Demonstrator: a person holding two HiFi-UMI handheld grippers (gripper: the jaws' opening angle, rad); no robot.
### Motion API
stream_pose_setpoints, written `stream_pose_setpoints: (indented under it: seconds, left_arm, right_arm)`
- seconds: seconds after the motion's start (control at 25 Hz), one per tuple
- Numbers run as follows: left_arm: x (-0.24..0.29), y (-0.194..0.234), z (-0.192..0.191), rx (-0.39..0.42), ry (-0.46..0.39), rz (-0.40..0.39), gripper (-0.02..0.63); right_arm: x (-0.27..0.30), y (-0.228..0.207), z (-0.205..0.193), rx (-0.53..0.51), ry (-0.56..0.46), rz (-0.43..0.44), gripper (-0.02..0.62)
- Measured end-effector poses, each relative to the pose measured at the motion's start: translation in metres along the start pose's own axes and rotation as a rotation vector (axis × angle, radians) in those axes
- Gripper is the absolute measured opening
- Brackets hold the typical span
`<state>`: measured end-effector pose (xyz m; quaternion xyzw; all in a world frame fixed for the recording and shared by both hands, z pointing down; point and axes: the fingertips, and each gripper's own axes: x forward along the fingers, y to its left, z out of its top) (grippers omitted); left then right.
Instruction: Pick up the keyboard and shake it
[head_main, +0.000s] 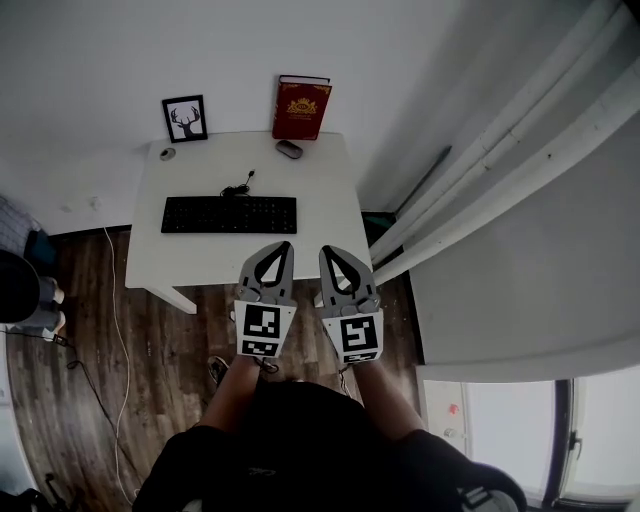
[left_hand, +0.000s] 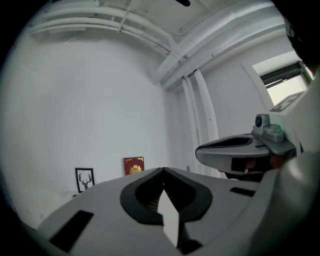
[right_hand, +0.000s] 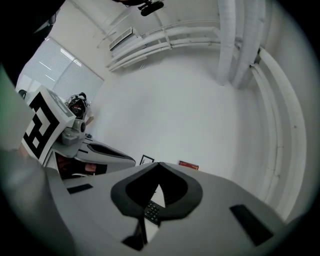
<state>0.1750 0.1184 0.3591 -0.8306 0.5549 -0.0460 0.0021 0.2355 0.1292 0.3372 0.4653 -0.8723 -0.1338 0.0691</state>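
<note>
A black keyboard (head_main: 229, 214) lies flat across the middle of a small white table (head_main: 330, 190), its cable curling toward the wall. Both grippers hover side by side in front of the table's near edge, pointing at it. My left gripper (head_main: 287, 245) is shut with nothing in it, just short of the keyboard's right end. My right gripper (head_main: 325, 250) is shut and empty too. In the right gripper view a corner of the keyboard (right_hand: 152, 212) shows through the closed jaws. The left gripper view shows the shut left gripper (left_hand: 163, 170) and the right gripper (left_hand: 200, 152) beside it.
A red book (head_main: 301, 108) and a framed deer picture (head_main: 185, 118) lean on the wall behind the table. A mouse (head_main: 289, 149) and a small round object (head_main: 167, 154) lie near the back edge. White pipes (head_main: 500, 170) run along the right. A white cable (head_main: 118, 320) trails over the wood floor.
</note>
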Motion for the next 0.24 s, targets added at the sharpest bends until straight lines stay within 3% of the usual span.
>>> stream_pose_setpoints:
  seconds: [0.24]
  left_arm:
    - [0.004,-0.010,0.013,0.035,-0.003,-0.026,0.002]
  right_arm:
    - [-0.002,-0.007,0.012,0.005,-0.014,-0.013,0.021]
